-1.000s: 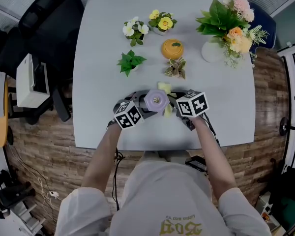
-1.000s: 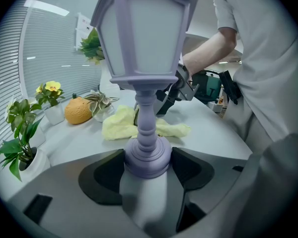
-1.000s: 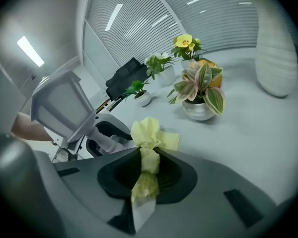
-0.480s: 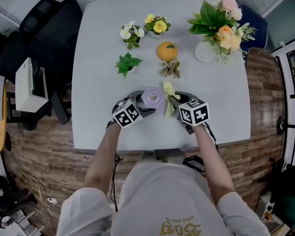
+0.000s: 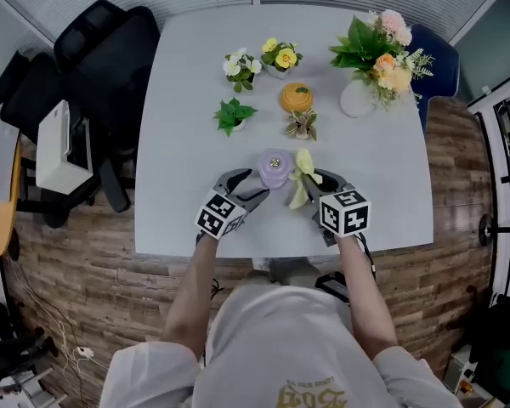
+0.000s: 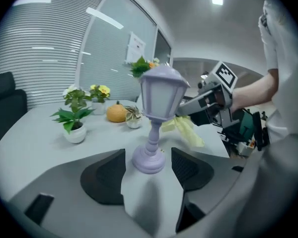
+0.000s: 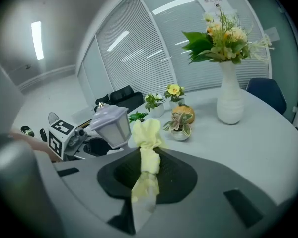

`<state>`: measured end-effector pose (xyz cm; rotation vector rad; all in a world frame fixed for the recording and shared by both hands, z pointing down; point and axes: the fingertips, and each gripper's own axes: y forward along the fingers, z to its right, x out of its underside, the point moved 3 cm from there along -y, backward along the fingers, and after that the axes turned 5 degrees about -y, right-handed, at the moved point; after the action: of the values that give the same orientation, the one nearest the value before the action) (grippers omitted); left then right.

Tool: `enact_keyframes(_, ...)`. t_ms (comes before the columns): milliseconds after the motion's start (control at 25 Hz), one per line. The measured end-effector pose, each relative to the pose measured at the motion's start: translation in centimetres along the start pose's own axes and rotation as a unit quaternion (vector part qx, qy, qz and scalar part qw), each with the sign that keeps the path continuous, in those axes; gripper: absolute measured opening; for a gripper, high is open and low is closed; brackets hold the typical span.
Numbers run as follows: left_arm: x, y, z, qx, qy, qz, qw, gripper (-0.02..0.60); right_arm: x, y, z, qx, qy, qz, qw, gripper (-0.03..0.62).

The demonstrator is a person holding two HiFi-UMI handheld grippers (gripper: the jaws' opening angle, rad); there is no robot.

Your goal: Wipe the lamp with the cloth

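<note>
A small lilac lantern-shaped lamp [image 5: 276, 168] stands upright on the grey table [image 5: 187, 100], near its front edge. My left gripper [image 5: 245, 189] is open. The lamp's round base [image 6: 149, 160] sits just ahead of its two dark pads and between them, with a gap on each side. My right gripper [image 5: 316, 184] is shut on a pale yellow cloth [image 5: 303, 177]. In the right gripper view the cloth [image 7: 148, 148] rises bunched from the jaws, and its top lies against the right side of the lamp [image 7: 111, 125].
Behind the lamp stand a small succulent pot [image 5: 303, 125], an orange pumpkin-like piece [image 5: 296, 97], a green plant [image 5: 232, 114], two flower pots [image 5: 242, 65] and a white vase of flowers [image 5: 357, 99]. Black chairs [image 5: 93, 58] and a white box stand to the left of the table.
The cloth has come from the lamp's far side round to its right side. The left gripper now sits slightly further back from the lamp. The head camera has shifted.
</note>
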<state>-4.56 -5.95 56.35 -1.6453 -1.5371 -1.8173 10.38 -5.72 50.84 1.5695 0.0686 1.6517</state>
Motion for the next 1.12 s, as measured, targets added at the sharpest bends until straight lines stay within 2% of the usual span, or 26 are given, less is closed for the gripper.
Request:
enact_keyframes(80,-0.9,-1.3,-0.1,-0.023,-0.025,0.030,0.9990,0.283,-0.3,-0.9,-0.8,0.005,-0.001,0.012,1.000,0.071)
enact_keyframes(160,-1.9,-2.6,0.1,-0.041,-0.040,0.056,0.9968,0.201,-0.5,-1.8,-1.5,0.012,-0.004,0.023,1.000,0.071)
enact_keyframes(240,-2.9,-3.9,0.5,-0.056,-0.051,0.080,0.9939,0.157,-0.8,-2.8,-2.1,0.017,-0.001,0.037,0.999,0.071)
enact_keyframes(560,-5.1,-7.9,3.1,-0.088,-0.055,0.133,0.9857,0.020,-1.7,-6.5,-3.9,0.044,-0.003,0.087,0.995,0.071)
enact_keyframes(760,-7.4,-9.8,4.0,-0.101,-0.056,0.157,0.9808,0.003,-2.3,-8.4,-5.0,0.052,-0.008,0.112,0.992,0.071)
enact_keyframes(1120,-9.8,-11.1,4.9,-0.118,-0.026,0.175,0.9771,0.003,-2.8,-9.3,-5.9,0.061,-0.038,0.122,0.990,0.071)
